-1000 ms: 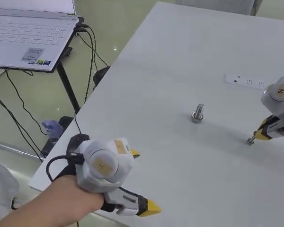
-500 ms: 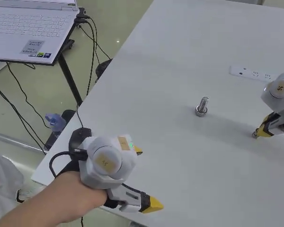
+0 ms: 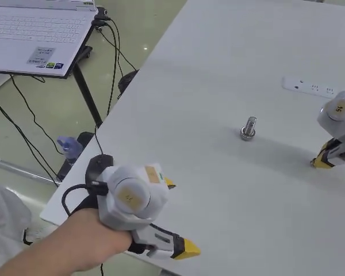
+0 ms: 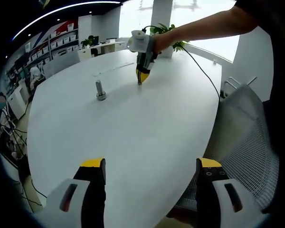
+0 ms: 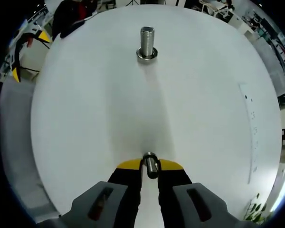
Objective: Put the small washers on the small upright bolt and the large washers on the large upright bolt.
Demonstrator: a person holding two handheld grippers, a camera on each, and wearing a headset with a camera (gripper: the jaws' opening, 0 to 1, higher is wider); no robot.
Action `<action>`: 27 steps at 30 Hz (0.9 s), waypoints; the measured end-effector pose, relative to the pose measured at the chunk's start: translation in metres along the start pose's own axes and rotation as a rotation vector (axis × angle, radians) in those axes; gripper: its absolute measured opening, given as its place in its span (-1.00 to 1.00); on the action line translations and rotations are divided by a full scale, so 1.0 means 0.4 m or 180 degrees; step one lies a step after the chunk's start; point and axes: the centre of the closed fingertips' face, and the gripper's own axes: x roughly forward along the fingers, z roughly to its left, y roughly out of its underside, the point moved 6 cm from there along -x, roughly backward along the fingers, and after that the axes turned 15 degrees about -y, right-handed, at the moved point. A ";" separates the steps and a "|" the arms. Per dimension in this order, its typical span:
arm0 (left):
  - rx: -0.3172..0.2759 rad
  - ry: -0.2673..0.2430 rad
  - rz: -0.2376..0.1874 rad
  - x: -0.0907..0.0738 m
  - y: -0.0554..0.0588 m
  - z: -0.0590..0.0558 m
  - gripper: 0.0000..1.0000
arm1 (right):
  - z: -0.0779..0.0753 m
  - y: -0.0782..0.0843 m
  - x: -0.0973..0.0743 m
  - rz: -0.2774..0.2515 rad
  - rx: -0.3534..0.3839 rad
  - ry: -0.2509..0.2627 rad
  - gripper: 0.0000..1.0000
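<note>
At the head view's right edge, the right gripper [image 3: 322, 163] clamps the small bolt [image 5: 150, 165] on the table [image 3: 218, 69]. The large bolt [image 3: 249, 127] stands at centre, and the left gripper [image 4: 151, 164] gapes empty at lower left. If let go askew, the small bolt could topple.

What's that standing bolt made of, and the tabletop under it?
The large bolt looks like bare steel: grey, shiny, with glints on its threads. The tabletop seems a white laminate or painted board, smooth and matte.
</note>
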 end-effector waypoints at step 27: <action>-0.0011 -0.0075 -0.0044 -0.020 0.002 -0.008 0.65 | 0.009 0.002 -0.025 -0.0125 0.0005 0.0082 -0.55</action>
